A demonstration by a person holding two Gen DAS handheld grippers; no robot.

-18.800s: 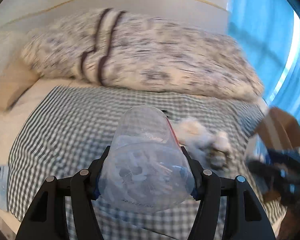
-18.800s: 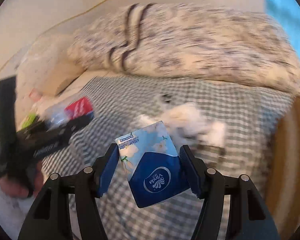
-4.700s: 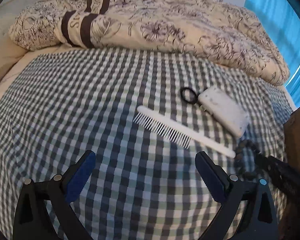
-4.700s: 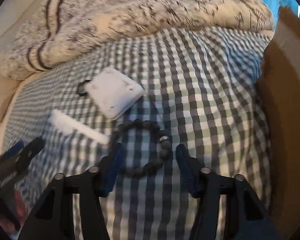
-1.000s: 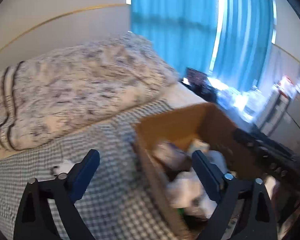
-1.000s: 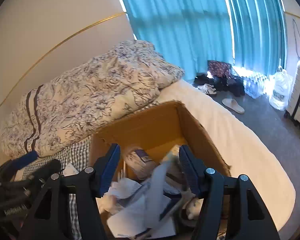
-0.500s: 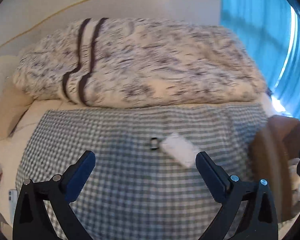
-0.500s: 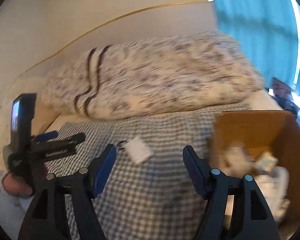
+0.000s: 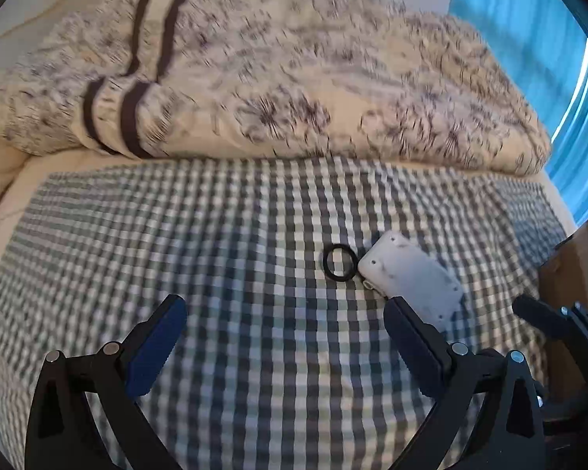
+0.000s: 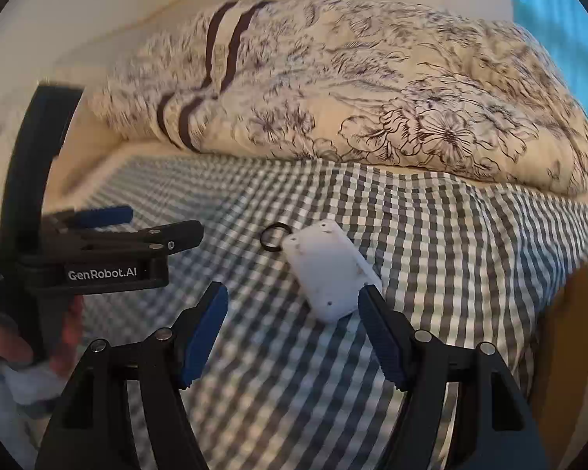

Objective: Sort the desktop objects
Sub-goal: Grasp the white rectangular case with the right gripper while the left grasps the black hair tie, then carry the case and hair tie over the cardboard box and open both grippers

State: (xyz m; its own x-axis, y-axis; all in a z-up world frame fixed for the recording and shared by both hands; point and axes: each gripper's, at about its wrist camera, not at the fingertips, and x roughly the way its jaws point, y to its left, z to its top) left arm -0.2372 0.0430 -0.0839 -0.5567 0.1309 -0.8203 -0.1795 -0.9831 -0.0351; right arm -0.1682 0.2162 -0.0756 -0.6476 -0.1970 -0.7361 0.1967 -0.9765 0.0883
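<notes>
Both the left hand-held gripper [image 9: 282, 337] and right hand-held gripper [image 10: 294, 327] are spread empty; the white box [image 10: 329, 270], just at 12 o'clock of the right one on the bed [image 10: 470, 243], looks stiff, light and smooth, best pinched across its narrow sides.

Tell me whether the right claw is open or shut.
Open. The right claw has its blue pads spread wide with only checked cloth between them; the white box lies just ahead, ungripped.

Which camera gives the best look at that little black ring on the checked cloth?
The left wrist view: the black ring lies near the middle, its whole circle open to see. In the right wrist view the ring looks flatter, pressed against the white box.
</notes>
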